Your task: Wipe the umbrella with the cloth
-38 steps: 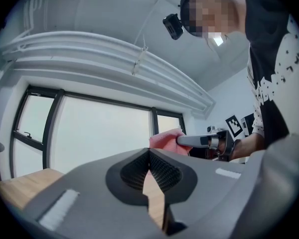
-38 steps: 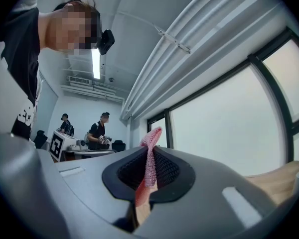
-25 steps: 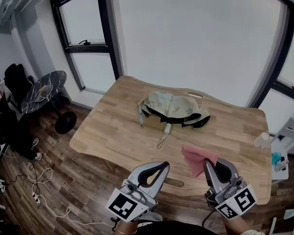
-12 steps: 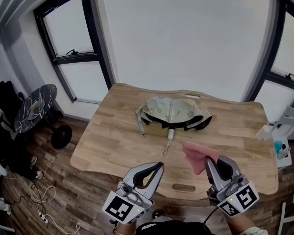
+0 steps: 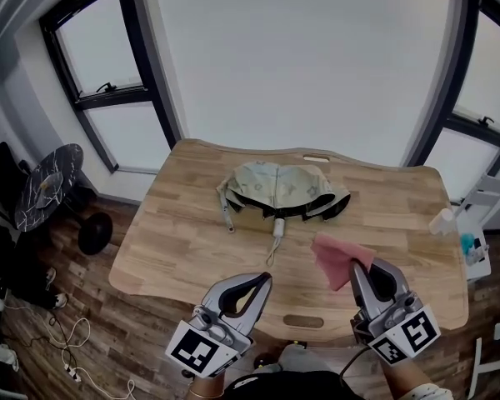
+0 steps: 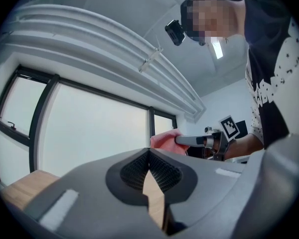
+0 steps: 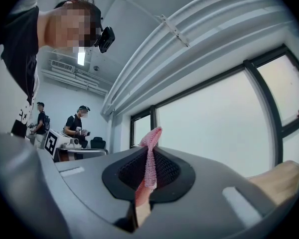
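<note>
A folded pale green umbrella with dark edging lies on the wooden table, its white handle and wrist cord pointing toward me. My right gripper is shut on a pink cloth that it holds above the near right part of the table; the pink cloth stands up between its closed jaws. My left gripper is shut with nothing in it, near the table's front edge. From the left gripper view, the cloth and the other gripper show beyond it.
A white bottle stands at the table's right edge beside a white side shelf. A round dark side table and cables lie on the wood floor at left. Two people stand in the room behind me.
Both grippers have drifted slightly and the view has shifted, with the table and umbrella now sitting a little further left. The cloth stays clamped in the right gripper.
</note>
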`<action>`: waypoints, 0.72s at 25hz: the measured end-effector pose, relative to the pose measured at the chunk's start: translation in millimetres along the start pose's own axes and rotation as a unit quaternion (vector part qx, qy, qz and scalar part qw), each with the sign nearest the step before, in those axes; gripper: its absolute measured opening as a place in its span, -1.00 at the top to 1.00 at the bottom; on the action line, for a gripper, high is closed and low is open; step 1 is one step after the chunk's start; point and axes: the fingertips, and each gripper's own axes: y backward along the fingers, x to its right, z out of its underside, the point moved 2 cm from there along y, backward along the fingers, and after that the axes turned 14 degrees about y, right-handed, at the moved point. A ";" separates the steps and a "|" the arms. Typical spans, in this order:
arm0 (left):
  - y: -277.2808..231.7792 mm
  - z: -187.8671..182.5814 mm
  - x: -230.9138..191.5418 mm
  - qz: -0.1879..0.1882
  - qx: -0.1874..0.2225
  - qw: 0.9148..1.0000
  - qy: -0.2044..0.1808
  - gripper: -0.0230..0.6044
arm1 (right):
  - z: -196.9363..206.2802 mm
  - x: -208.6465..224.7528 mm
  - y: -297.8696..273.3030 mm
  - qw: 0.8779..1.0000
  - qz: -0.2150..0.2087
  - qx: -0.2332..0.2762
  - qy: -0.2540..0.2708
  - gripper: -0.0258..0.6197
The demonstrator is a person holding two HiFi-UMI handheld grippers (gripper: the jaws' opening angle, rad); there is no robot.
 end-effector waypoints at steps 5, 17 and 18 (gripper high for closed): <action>-18.7 -6.4 -12.7 -0.021 0.011 1.000 -0.017 0.98 | 1.8 23.1 -12.4 1.000 -0.011 0.011 0.006 0.84; -93.6 4.3 -16.9 -0.024 -0.022 0.999 -0.006 0.97 | 16.9 90.7 -36.8 0.999 -0.021 0.032 -0.008 0.84; -97.4 5.8 -17.5 -0.025 -0.024 0.999 -0.006 0.97 | 18.8 95.0 -37.6 0.999 -0.020 0.034 -0.011 0.84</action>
